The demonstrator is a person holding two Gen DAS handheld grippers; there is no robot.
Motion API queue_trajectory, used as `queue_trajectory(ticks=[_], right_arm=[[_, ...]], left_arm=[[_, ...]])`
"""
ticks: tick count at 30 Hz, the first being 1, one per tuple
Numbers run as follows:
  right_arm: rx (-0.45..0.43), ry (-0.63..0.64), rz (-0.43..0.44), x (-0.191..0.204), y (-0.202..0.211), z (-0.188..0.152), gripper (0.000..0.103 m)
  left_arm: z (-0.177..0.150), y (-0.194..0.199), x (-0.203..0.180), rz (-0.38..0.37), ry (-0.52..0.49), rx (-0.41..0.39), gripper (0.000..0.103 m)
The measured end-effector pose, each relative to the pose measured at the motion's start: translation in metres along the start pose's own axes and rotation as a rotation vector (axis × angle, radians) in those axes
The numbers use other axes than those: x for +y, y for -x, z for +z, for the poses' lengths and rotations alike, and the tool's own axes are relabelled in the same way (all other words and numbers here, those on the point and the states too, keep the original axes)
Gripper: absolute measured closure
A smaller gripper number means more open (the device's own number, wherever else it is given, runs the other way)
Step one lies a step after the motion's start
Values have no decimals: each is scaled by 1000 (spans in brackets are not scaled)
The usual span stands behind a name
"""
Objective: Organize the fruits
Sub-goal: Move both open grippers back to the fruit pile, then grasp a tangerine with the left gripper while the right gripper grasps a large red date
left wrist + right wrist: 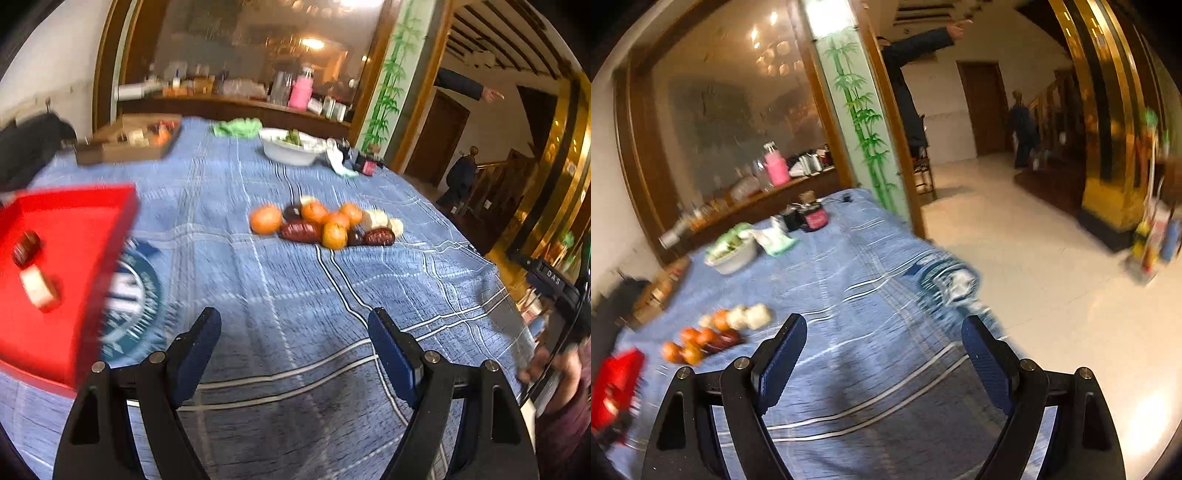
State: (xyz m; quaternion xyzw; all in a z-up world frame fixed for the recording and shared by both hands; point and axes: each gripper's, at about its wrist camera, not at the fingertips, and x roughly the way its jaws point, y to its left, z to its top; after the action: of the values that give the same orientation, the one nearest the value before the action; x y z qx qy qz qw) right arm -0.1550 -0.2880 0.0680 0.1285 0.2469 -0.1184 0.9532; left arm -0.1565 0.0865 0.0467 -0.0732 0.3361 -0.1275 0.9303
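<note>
Your left gripper [295, 332] has its jaws wide apart with nothing between them, and so does your right gripper [882, 343]; the fruit pile [325, 223] lies well ahead of the left jaws, slightly right of centre, and far off to the left of the right jaws; the red tray [70, 266] sits just left of the left jaws, holding a dark piece [26, 248] and a pale piece [38, 290]; the fruits touch one another in a tight heap, so closing on one will likely nudge its neighbours and set the round oranges [266, 219] rolling over the cloth [295, 280]; both views are blurred, and a fast reach risks missing or bruising soft fruit; the tray's near wall could catch a jaw on the way in; a white bowl [291, 149], a cardboard box [129, 142] and small clutter stand well beyond the pile, clear of your path; nothing lies between the left jaws and the fruit
</note>
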Motion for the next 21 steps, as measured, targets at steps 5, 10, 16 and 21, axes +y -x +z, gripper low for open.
queue_trajectory(ticks=[5, 10, 16, 21], right_arm=[[58, 72, 136, 35, -4, 21, 13], [302, 8, 402, 91, -61, 20, 17], [486, -12, 445, 141, -122, -5, 29], [499, 5, 402, 156, -137, -17, 29]], left_arm=[[32, 17, 17, 4, 36, -51, 22], [50, 9, 36, 20, 77, -19, 22], [68, -3, 45, 12, 34, 12, 36], [89, -40, 46, 9, -6, 67, 47]])
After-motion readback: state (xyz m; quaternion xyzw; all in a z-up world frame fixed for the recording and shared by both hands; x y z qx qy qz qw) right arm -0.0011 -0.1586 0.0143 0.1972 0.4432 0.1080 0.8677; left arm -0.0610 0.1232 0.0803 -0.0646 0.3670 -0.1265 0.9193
